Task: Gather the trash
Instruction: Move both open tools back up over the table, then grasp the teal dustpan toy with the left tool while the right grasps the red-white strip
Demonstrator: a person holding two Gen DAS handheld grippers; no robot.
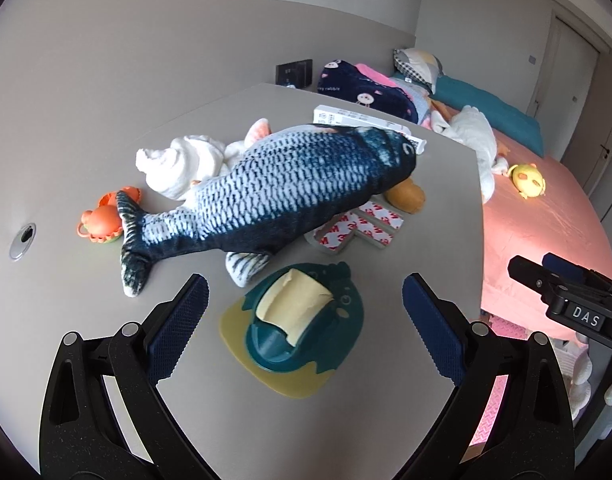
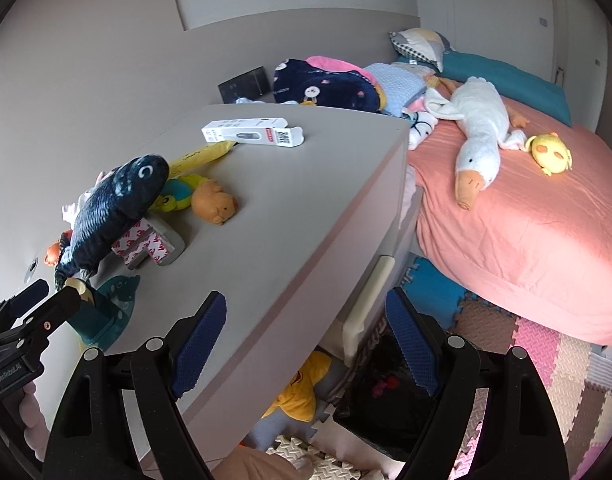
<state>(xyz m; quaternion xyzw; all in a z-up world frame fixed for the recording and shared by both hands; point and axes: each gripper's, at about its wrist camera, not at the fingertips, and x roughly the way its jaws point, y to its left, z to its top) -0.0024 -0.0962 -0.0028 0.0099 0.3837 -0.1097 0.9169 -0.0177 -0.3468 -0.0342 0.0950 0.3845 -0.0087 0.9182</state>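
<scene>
My left gripper (image 1: pixel 306 304) is open and empty, just in front of a teal and yellow holder with a cream roll (image 1: pixel 294 320) on the grey desk (image 1: pixel 106 152). A crumpled white tissue (image 1: pixel 178 164), red-and-white 3M tape pieces (image 1: pixel 357 228) and an opened white box (image 2: pixel 252 132) lie on the desk around a blue plush fish (image 1: pixel 274 184). My right gripper (image 2: pixel 306 336) is open and empty over the desk's front edge (image 2: pixel 306 272), above a black trash bag (image 2: pixel 385 396) on the floor.
Orange toys (image 1: pixel 106 216), an orange plush (image 2: pixel 214 204) and a yellow-green toy (image 2: pixel 182 192) sit on the desk. A bed with a pink sheet (image 2: pixel 525 232) holds a white goose plush (image 2: pixel 477 128) and a yellow chick (image 2: pixel 549 152). Foam mats (image 2: pixel 545 360) cover the floor.
</scene>
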